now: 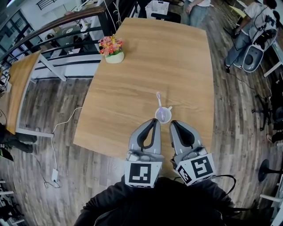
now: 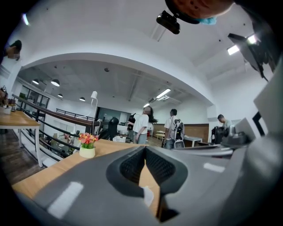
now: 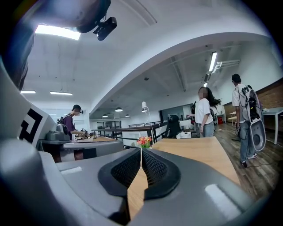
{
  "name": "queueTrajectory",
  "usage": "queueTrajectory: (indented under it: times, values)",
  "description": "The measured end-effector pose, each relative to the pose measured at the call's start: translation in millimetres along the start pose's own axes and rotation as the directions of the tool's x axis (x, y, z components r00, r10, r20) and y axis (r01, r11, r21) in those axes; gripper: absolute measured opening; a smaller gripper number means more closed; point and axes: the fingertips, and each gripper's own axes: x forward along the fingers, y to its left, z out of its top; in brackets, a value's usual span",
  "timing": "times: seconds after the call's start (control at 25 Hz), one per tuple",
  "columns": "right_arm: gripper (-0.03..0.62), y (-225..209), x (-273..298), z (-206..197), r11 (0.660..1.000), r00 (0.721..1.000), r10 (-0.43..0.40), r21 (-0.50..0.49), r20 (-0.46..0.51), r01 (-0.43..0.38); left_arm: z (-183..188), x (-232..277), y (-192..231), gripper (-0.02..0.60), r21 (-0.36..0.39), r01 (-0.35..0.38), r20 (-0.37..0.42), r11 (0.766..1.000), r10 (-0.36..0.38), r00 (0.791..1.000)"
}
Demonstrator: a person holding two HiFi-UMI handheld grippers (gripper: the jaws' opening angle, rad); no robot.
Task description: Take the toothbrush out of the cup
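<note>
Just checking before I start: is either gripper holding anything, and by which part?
Nothing is held. The left gripper and right gripper are shut and empty; the toothbrush stands in the cup.

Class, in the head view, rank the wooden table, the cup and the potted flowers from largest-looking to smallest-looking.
1. wooden table
2. potted flowers
3. cup, smallest-looking even though it sits nearer the camera than the flowers

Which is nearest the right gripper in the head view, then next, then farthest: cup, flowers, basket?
1. Clear plastic cup, just ahead of the right gripper.
2. White pot of pink and orange flowers, far left on the wooden table.
3. White mesh basket, past the table's end.
</note>
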Motion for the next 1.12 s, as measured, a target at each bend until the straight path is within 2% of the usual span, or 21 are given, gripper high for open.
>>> queueTrajectory:
  times: [0.12, 0.36, 0.64, 0.88, 1.0, 1.12]
  values:
    - [0.009, -17, 15, 1, 1.000, 1.000, 0.005, 0.025, 0.005, -0.005, -3, 13, -3, 0.008, 0.018, -0.001, -0.017, 1.000, 0.001, 1.000]
    - [0.009, -26, 42, -6, 0.998, 0.999, 0.048, 0.052, -0.015, -0.047, -9, 34, 15, 0.008, 0.024, -0.051, -0.050, 0.998, 0.052, 0.997]
    - [0.017, -41, 72, -21, 0.996, 0.995, 0.059, 0.065, -0.079, -0.054, -24, 64, 31, 0.008, -0.019, -0.060, -0.094, 0.998, 0.058, 0.994]
    - [0.040, -48, 98, -46, 0.993, 0.984, 0.093, 0.088, -0.151, -0.080, -44, 91, 43, 0.008, -0.048, -0.067, -0.144, 0.997, 0.060, 0.988]
    - [0.092, -46, 107, -60, 0.990, 0.975, 0.123, 0.089, -0.183, -0.108, -59, 97, 48, 0.008, -0.059, -0.076, -0.180, 0.995, 0.065, 0.982]
    - [0.103, -51, 113, -73, 0.990, 0.970, 0.127, 0.090, -0.209, -0.110, -74, 103, 50, 0.008, -0.074, -0.088, -0.211, 0.993, 0.070, 0.975]
